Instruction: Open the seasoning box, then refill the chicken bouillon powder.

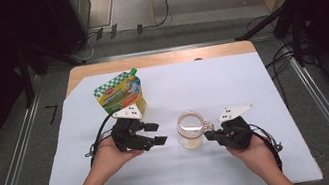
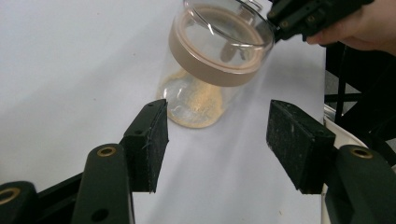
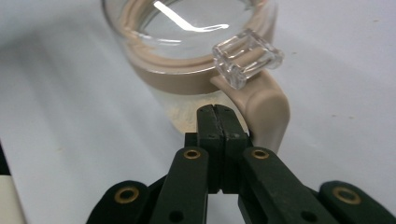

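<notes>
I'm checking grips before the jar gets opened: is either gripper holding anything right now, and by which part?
Nothing is held. The left gripper is open, short of the jar. The right gripper is shut with nothing between its pads, tips beside the jar's beige latch.

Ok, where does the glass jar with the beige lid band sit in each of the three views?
High view: the glass jar stands at table centre, between the left gripper and the right gripper.
Left gripper view: upper middle, beyond the open jaws.
Right gripper view: top centre, just past the shut jaws.
Shared landmark: the beige lid band.
</notes>
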The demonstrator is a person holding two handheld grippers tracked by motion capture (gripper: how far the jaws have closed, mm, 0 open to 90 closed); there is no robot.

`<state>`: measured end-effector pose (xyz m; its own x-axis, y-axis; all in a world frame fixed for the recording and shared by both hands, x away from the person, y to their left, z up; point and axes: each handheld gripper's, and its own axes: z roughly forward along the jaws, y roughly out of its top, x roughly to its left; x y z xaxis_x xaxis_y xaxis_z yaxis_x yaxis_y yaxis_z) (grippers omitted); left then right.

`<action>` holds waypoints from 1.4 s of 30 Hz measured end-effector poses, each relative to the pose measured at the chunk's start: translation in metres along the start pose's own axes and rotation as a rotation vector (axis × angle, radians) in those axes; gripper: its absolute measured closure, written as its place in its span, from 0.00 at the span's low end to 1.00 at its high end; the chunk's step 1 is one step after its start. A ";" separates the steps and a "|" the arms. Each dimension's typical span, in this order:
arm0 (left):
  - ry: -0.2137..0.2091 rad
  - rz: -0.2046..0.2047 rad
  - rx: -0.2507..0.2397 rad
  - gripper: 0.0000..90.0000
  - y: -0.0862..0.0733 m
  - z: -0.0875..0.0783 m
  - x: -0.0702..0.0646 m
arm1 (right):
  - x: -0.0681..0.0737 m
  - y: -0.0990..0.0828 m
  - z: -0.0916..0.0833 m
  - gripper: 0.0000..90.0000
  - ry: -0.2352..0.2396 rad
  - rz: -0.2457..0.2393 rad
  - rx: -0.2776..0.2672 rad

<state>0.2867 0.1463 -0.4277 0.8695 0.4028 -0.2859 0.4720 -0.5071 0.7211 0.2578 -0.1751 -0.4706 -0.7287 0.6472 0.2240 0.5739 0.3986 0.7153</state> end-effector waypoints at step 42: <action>-0.019 0.143 0.034 0.17 0.041 0.076 -0.001 | -0.037 0.001 -0.015 1.00 -0.082 0.078 -0.050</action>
<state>0.3164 0.0667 -0.4458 0.9306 0.3106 -0.1938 0.3477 -0.5839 0.7336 0.2797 -0.2084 -0.4678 -0.6487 0.7264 0.2270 0.6068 0.3137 0.7303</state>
